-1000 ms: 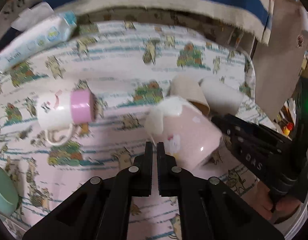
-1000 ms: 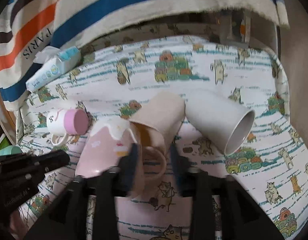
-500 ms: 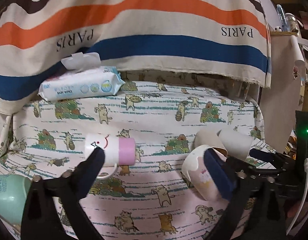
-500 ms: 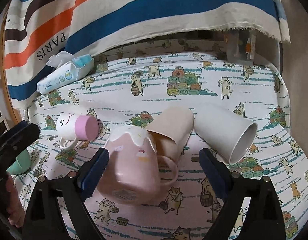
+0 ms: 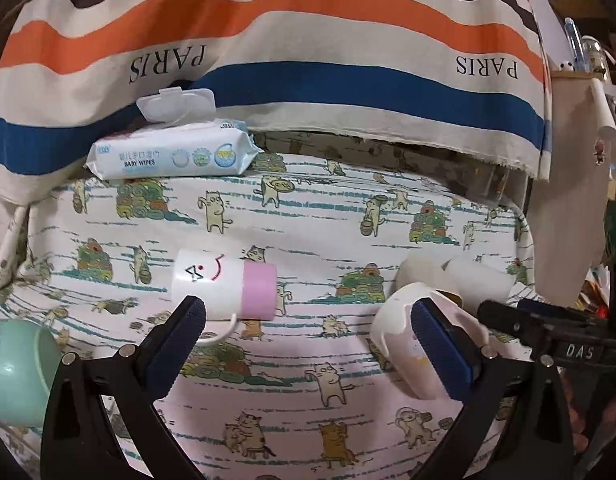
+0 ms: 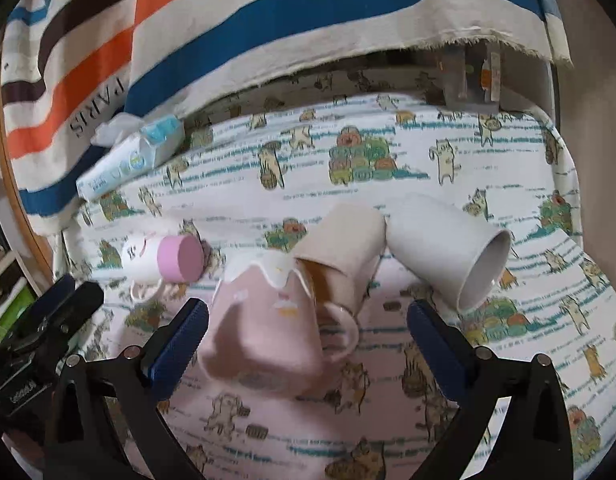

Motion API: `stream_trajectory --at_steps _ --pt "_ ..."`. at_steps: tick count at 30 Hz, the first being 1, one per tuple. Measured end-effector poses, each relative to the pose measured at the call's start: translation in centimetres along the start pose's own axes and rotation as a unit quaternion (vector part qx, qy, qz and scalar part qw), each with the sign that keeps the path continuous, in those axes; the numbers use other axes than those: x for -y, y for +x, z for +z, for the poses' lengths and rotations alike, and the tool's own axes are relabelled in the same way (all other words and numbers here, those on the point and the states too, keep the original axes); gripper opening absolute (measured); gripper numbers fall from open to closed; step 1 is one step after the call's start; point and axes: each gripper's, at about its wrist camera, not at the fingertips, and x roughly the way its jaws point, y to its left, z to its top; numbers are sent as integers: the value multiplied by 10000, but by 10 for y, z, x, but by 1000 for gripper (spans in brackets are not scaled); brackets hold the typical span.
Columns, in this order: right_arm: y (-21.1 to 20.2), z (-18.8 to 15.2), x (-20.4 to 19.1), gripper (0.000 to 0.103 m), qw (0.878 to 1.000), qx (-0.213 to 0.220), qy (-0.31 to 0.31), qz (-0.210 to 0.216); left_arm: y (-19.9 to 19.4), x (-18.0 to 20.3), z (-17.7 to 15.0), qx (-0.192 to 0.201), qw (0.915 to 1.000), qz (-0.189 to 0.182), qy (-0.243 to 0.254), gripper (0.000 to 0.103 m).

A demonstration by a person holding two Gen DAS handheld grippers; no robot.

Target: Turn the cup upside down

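Here the pink mug (image 6: 263, 332) lies tipped on the cat-print cloth (image 6: 388, 168), its white-glazed rim leaning against the beige cup (image 6: 340, 248) behind it and its handle (image 6: 342, 334) pointing toward the right side of the right wrist view. The right gripper (image 6: 308, 334) stands wide open, holding nothing, and the mug sits between its two blue pads — nearer the left one. The mug's long axis runs roughly away from this camera, base toward the gripper, mouth toward the far cups. The left gripper (image 5: 308, 340) is also spread wide and empty; from it, the pink mug (image 5: 404, 332) lies off to the right, partly behind its right pad. So the right hand looks better placed — my judgement is that closing across the body would serve the flip. A white-and-pink mug (image 5: 227, 288) lies on its side, apart.
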Motion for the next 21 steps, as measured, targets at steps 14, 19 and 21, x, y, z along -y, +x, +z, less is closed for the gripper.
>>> stream_trajectory --at_steps 14,19,21 --pt "14 -27 -25 100 9947 -835 -601 -74 5 0 0 38 9991 426 79 102" --pt "22 -30 -33 100 9924 -987 -723 -136 2 5 0 170 9985 465 219 102" --pt "24 -31 -38 100 9910 -993 -882 -161 1 7 0 188 9983 494 262 102"
